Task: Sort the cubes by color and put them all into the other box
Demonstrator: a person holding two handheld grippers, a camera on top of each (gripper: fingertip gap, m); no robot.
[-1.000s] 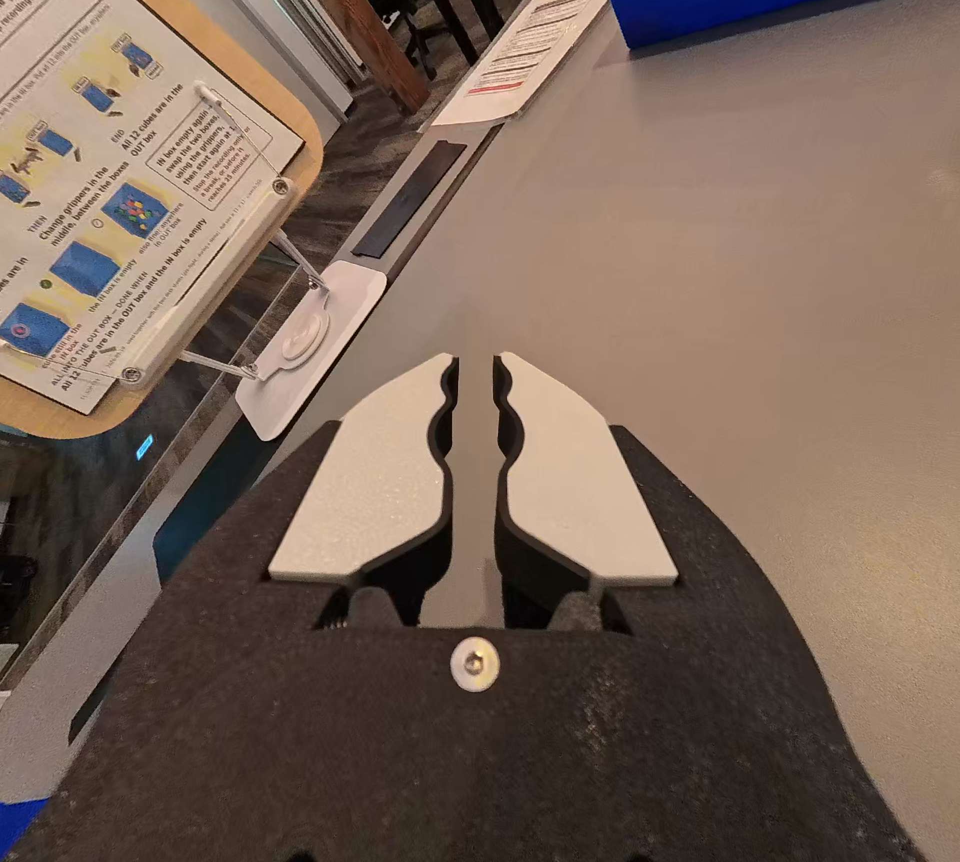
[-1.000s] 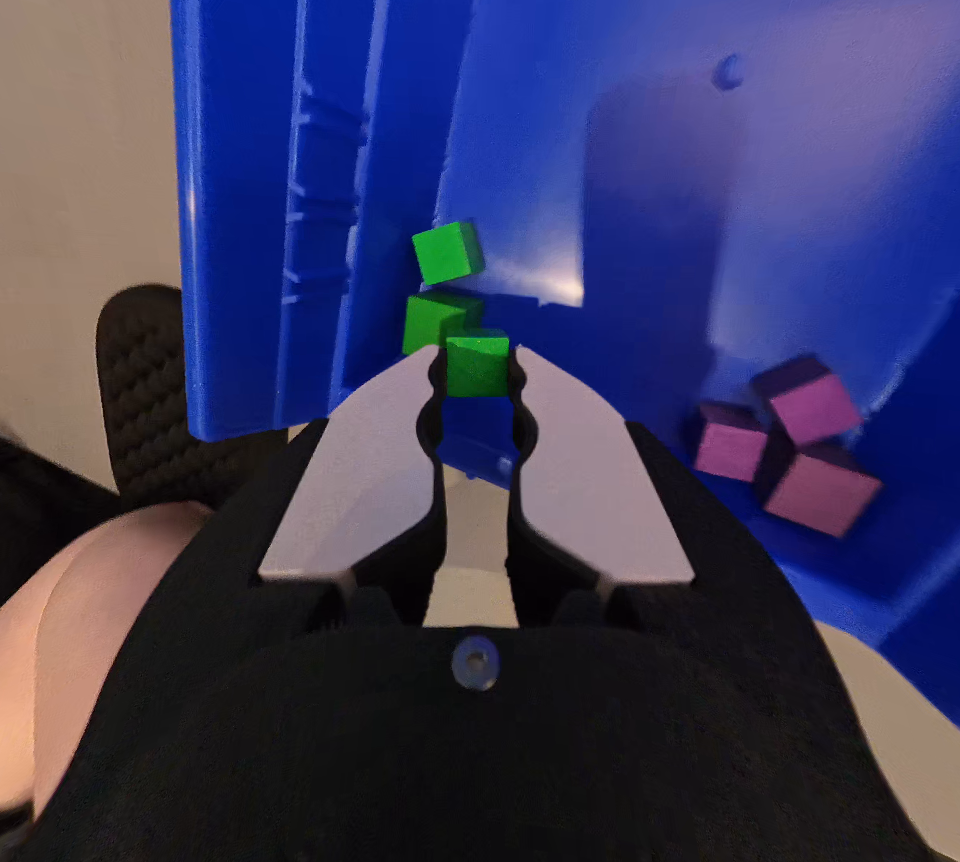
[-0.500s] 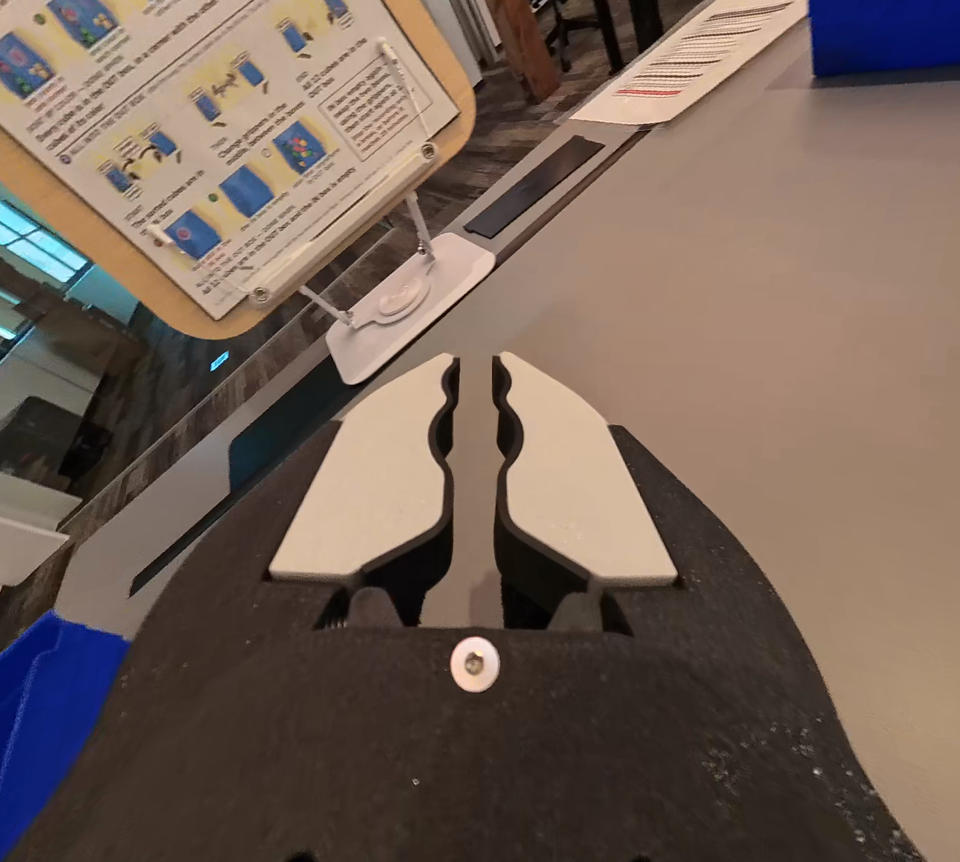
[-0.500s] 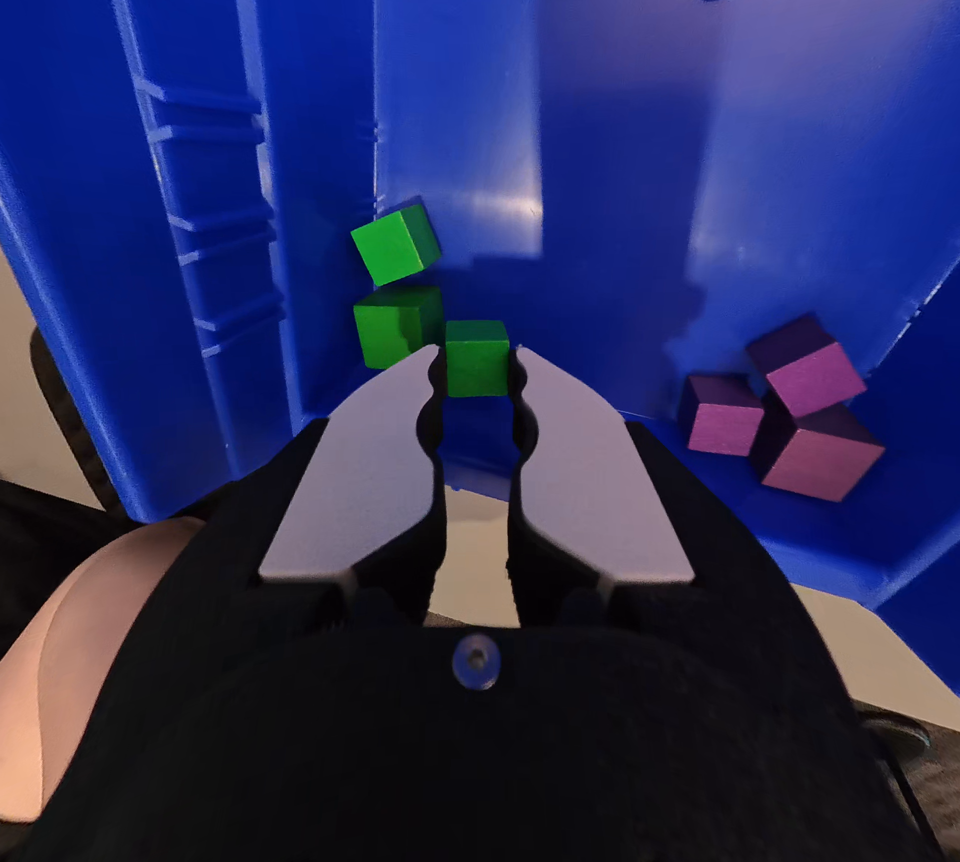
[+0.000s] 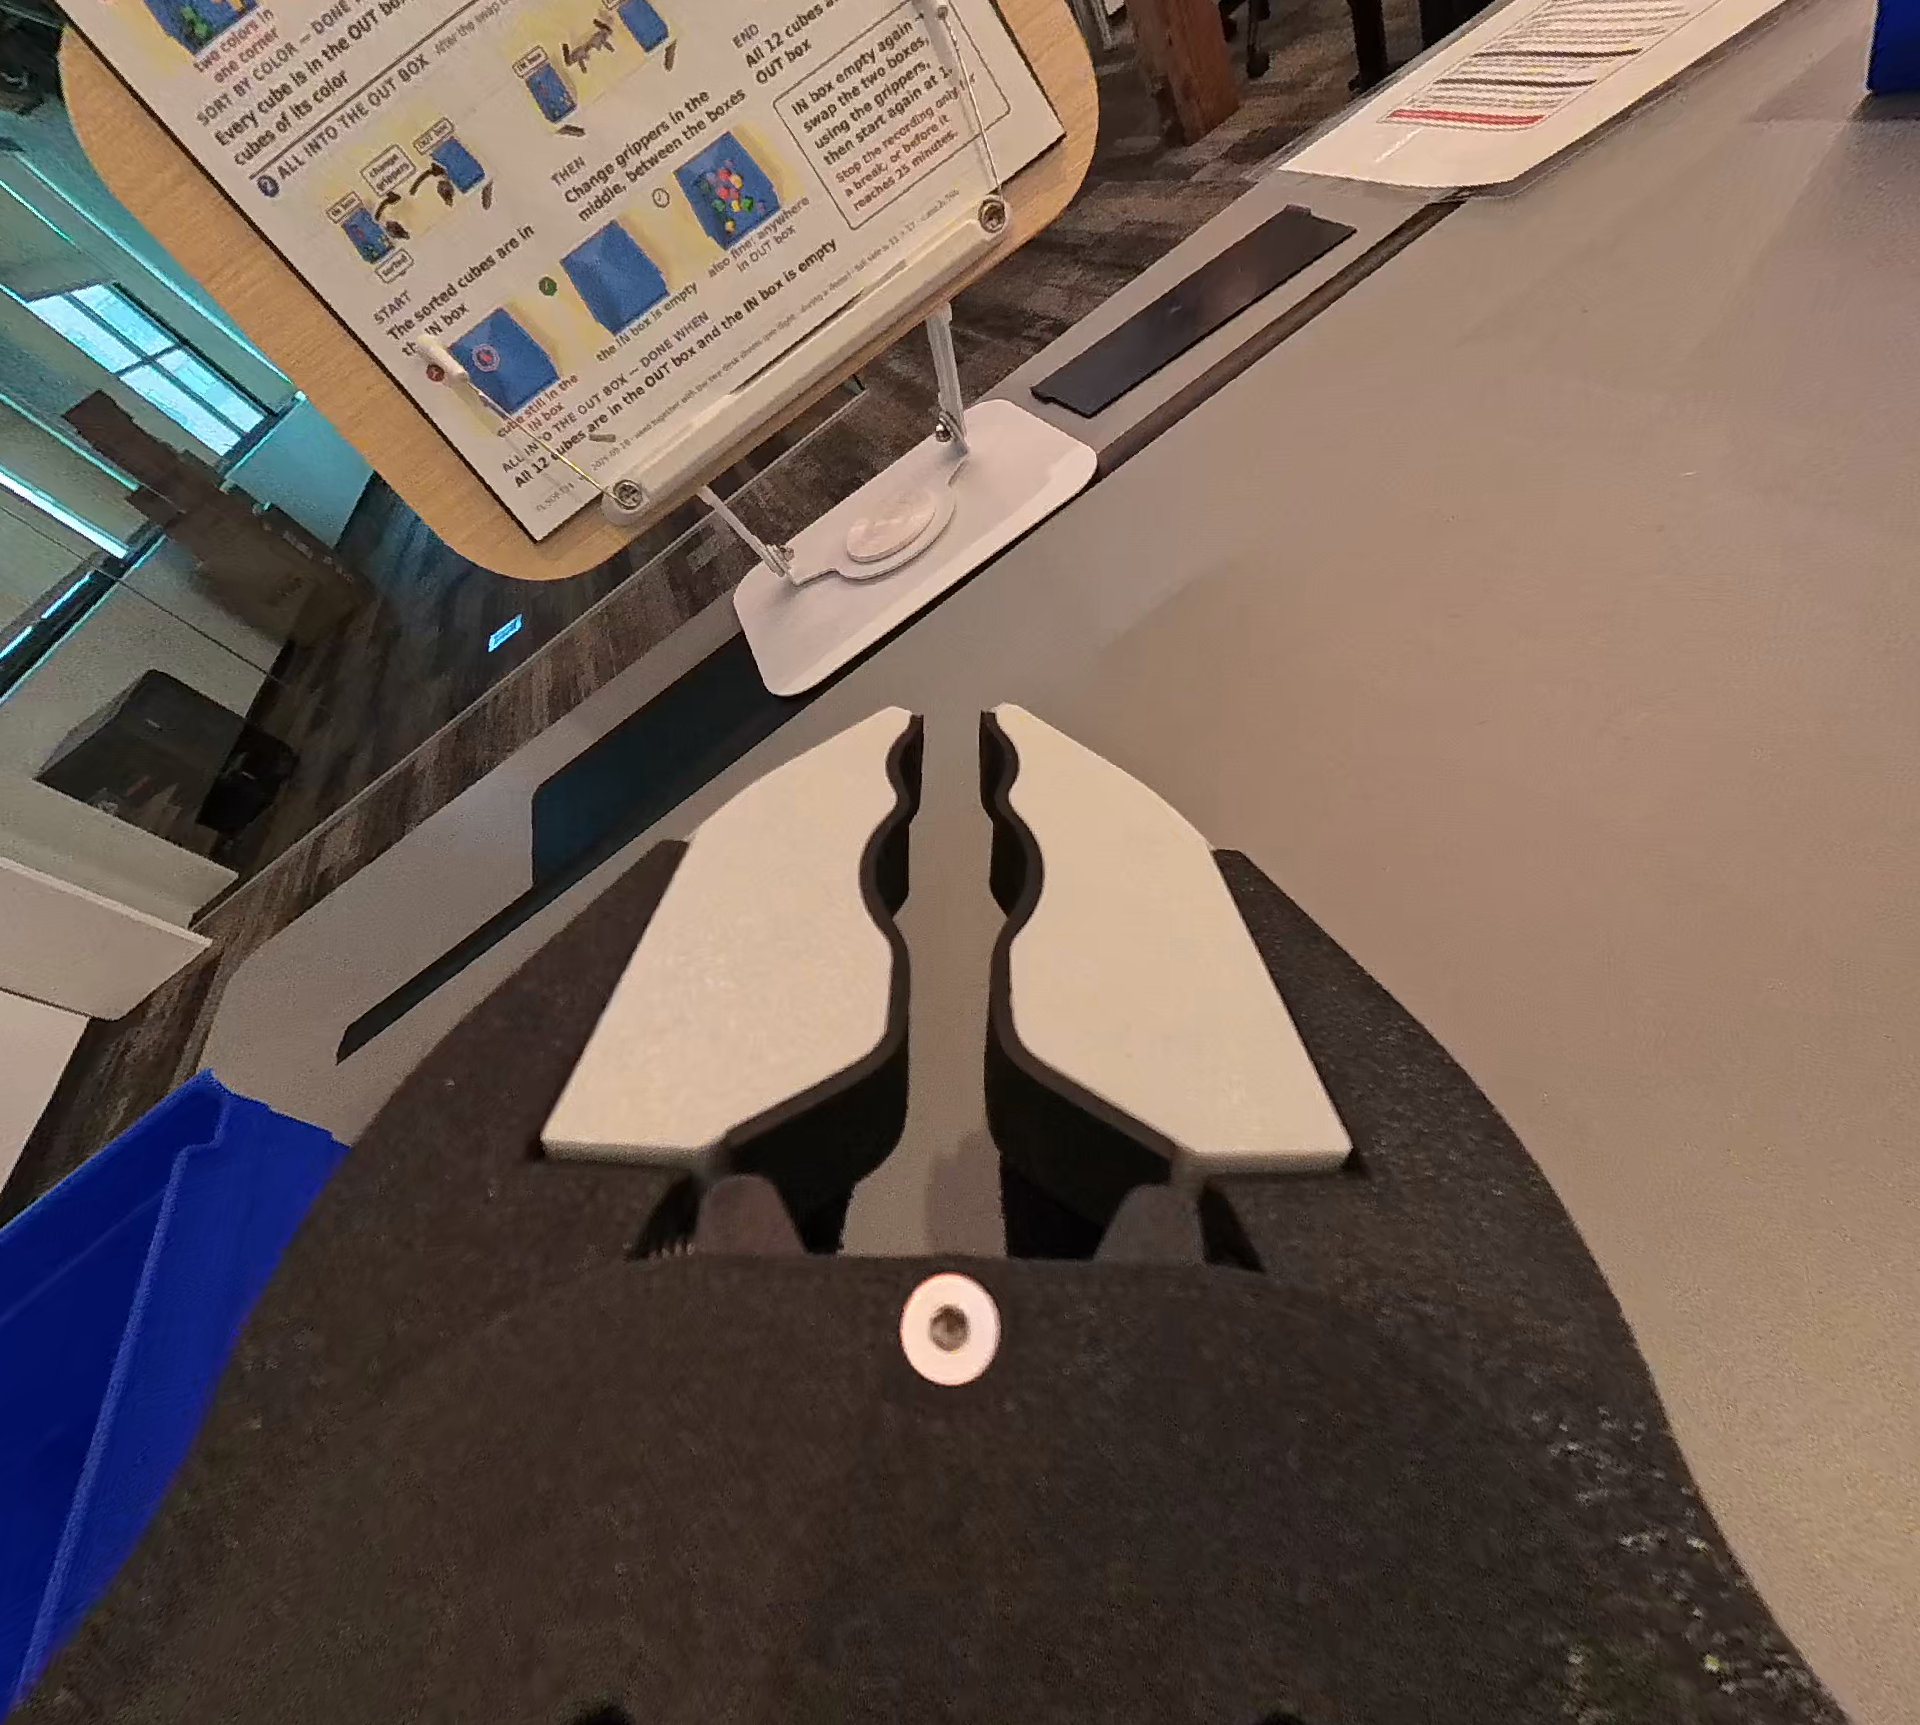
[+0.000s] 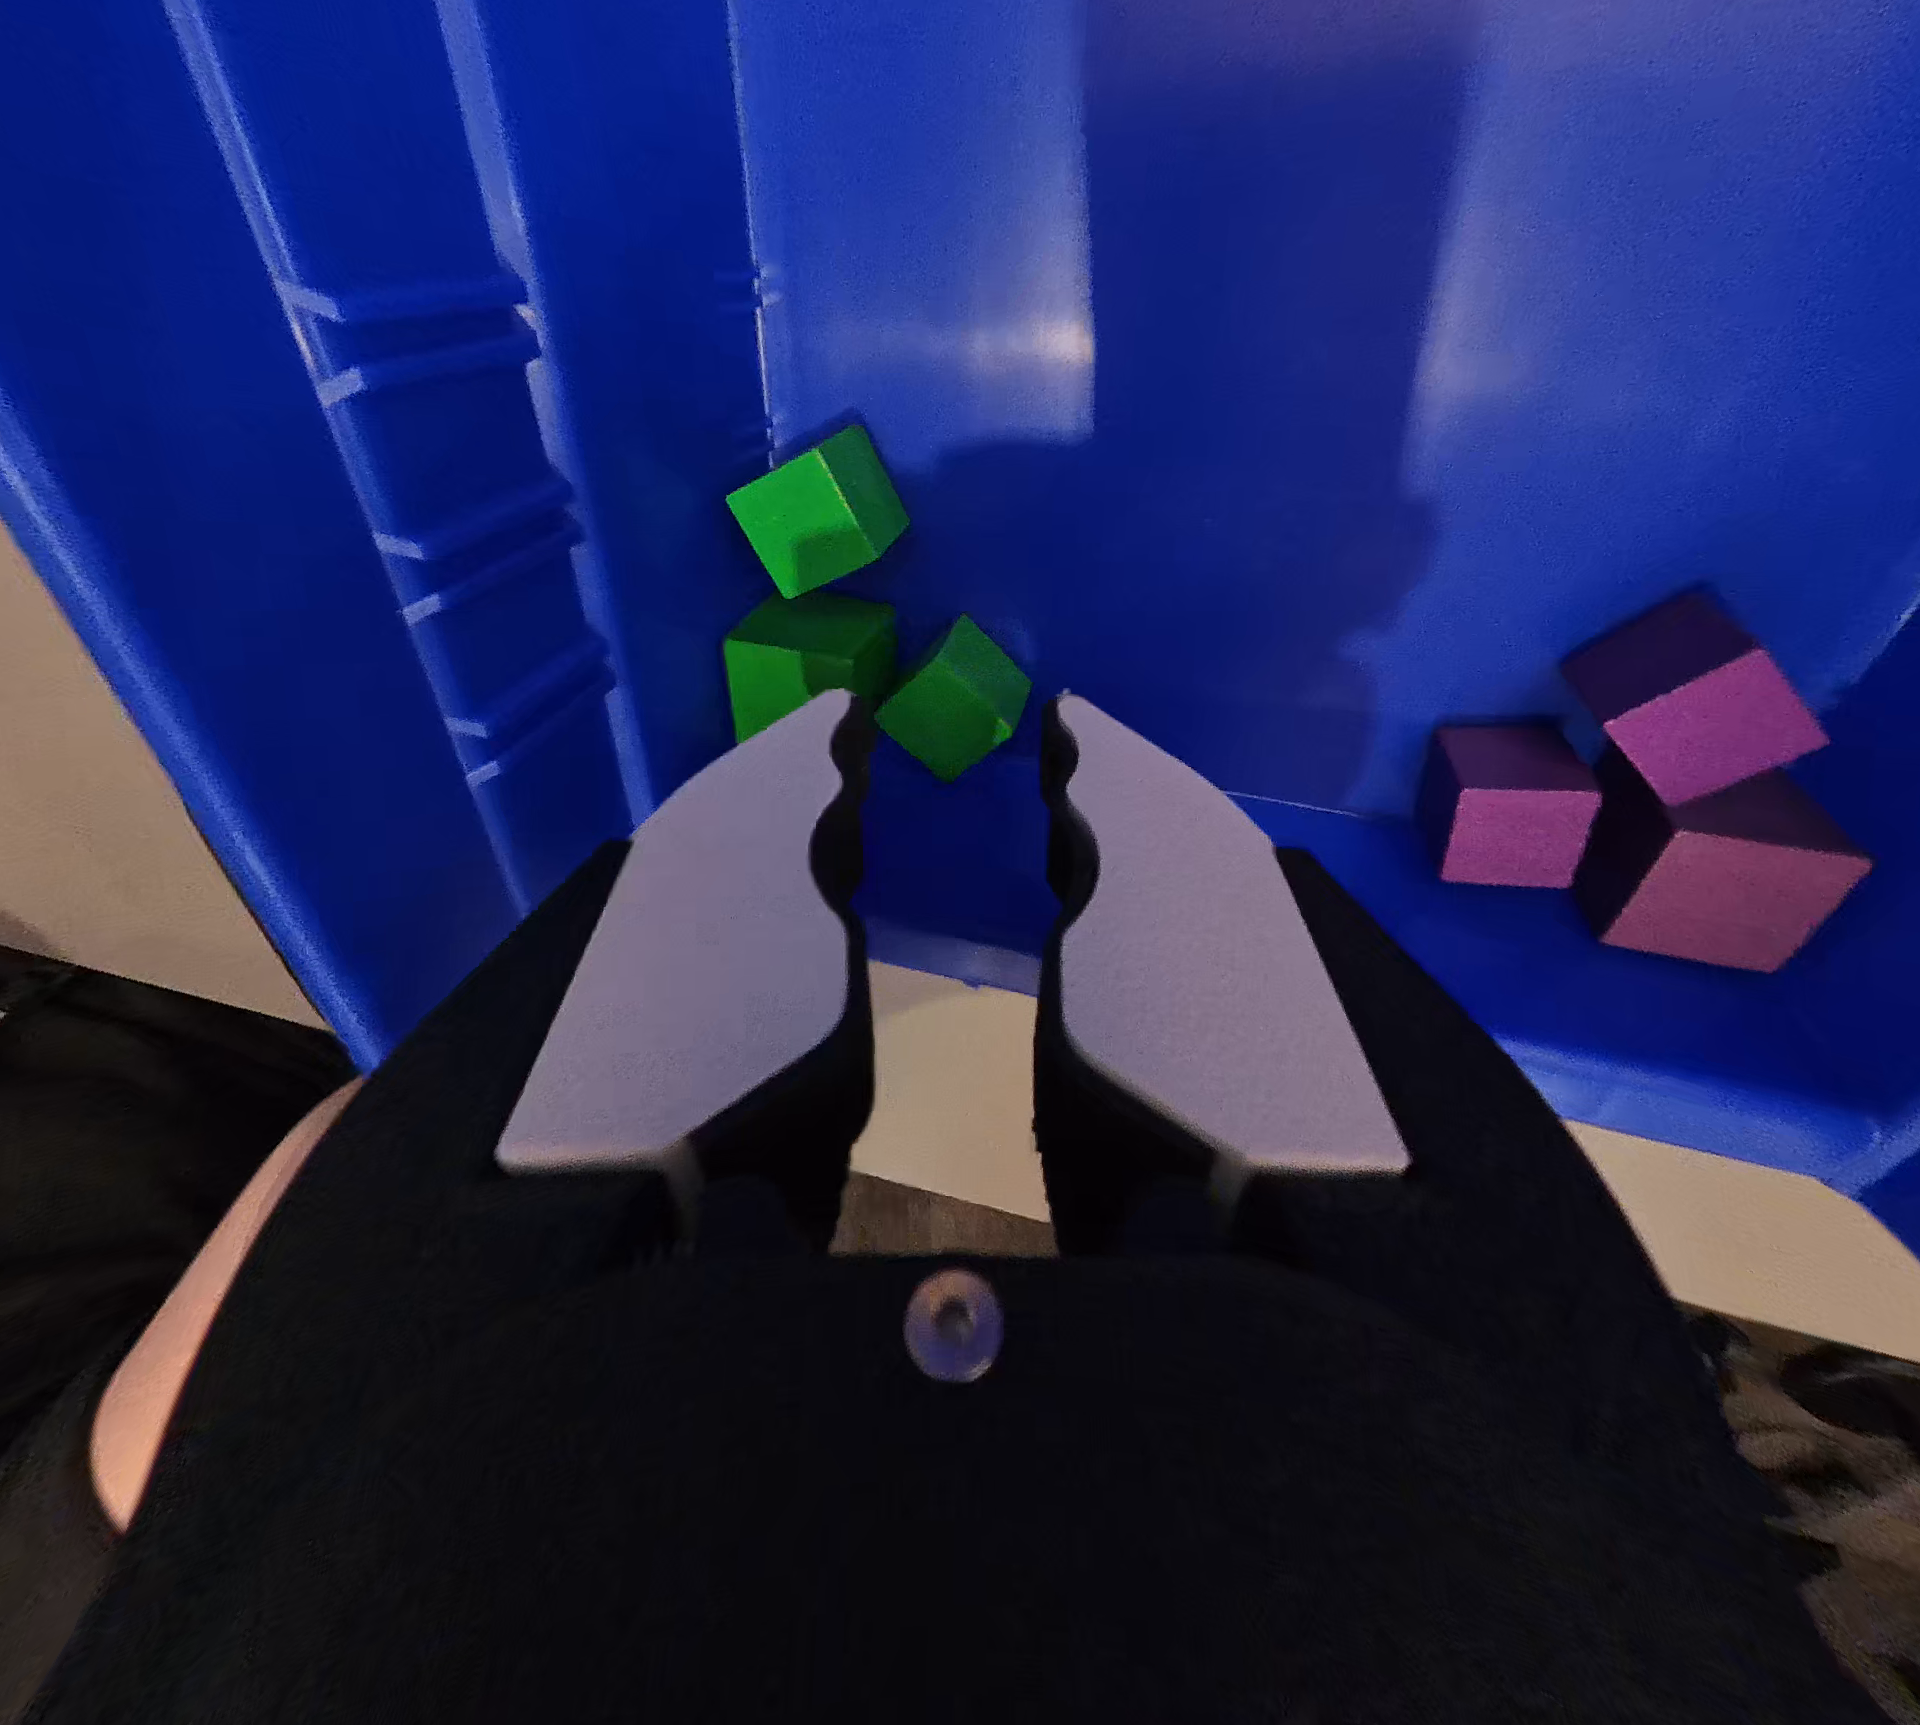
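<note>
Three green cubes (image 6: 951, 699) seen clustered in blue box (image 6: 1247, 221) corner; purple cubes (image 6: 1652, 782) grouped apart. Right gripper (image 6: 948, 711) spread, nothing held. Left gripper (image 5: 950, 719) narrowed, empty, above table (image 5: 1558, 636).

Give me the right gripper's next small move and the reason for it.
Probably pull the right gripper back out of the blue box. It is open, and the green cube sits free ahead of its tips beside two other green cubes, so this drop looks done.
</note>
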